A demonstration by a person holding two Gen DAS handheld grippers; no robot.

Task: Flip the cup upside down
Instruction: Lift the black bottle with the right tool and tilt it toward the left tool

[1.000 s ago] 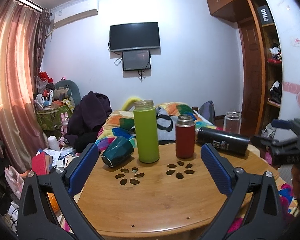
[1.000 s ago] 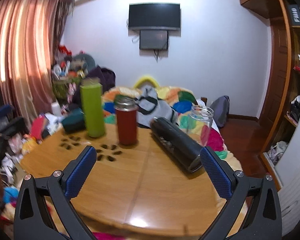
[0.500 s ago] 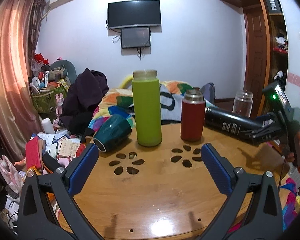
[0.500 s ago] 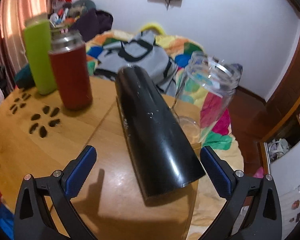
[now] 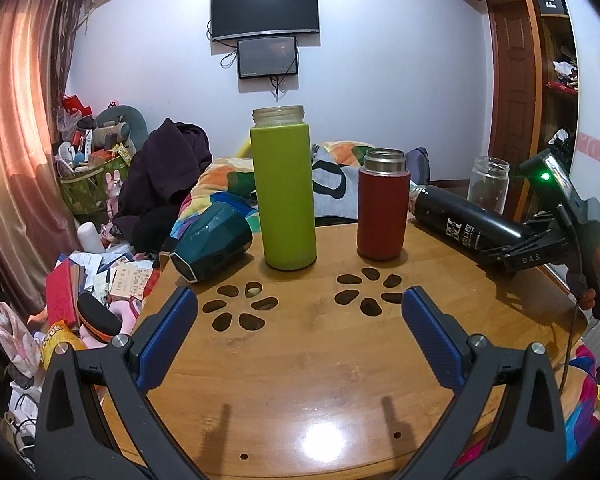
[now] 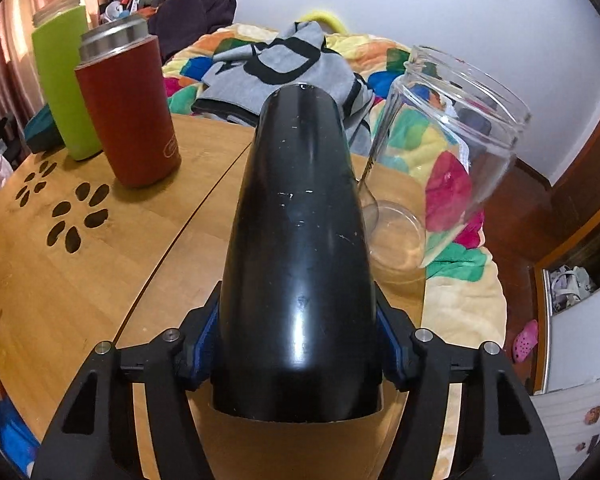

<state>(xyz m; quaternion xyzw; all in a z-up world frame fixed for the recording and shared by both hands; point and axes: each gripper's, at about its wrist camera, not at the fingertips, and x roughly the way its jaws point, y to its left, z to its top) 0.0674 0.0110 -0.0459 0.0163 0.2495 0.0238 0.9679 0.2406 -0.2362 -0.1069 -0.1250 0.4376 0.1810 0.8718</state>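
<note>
Lying on its side on the wooden counter [image 6: 80, 280], the black cup [image 6: 300, 240] extends away from the right gripper [image 6: 300, 354], whose jaws stand narrow and press their blue pads [image 6: 204, 344] against both flanks of the cup near its closer end. That end sits between the jaws and overhangs them toward the camera; the far end points toward the bed [image 6: 228, 44]. In the left wrist view the same black cup [image 5: 466, 226] lies at the right side of the counter [image 5: 300, 380], with the right gripper [image 5: 512, 246] clamped on its right end and a green light showing on the device above it. The left gripper [image 5: 298, 330] hovers over the near part of the counter with its jaws wide apart and nothing between them. A red flask [image 6: 130, 108] stands upright to the left of the black cup, and a green bottle [image 6: 66, 80] stands upright beyond it, further left. A clear glass jar [image 6: 440, 160] stands just beside the black cup on its right, close to the counter edge. A dark teal cup [image 5: 210, 240] lies on its side at the left edge, beside the green bottle [image 5: 284, 192]. Two flower-shaped groups of cut-outs [image 5: 240, 308] pierce the counter in front of the upright bottles.
</note>
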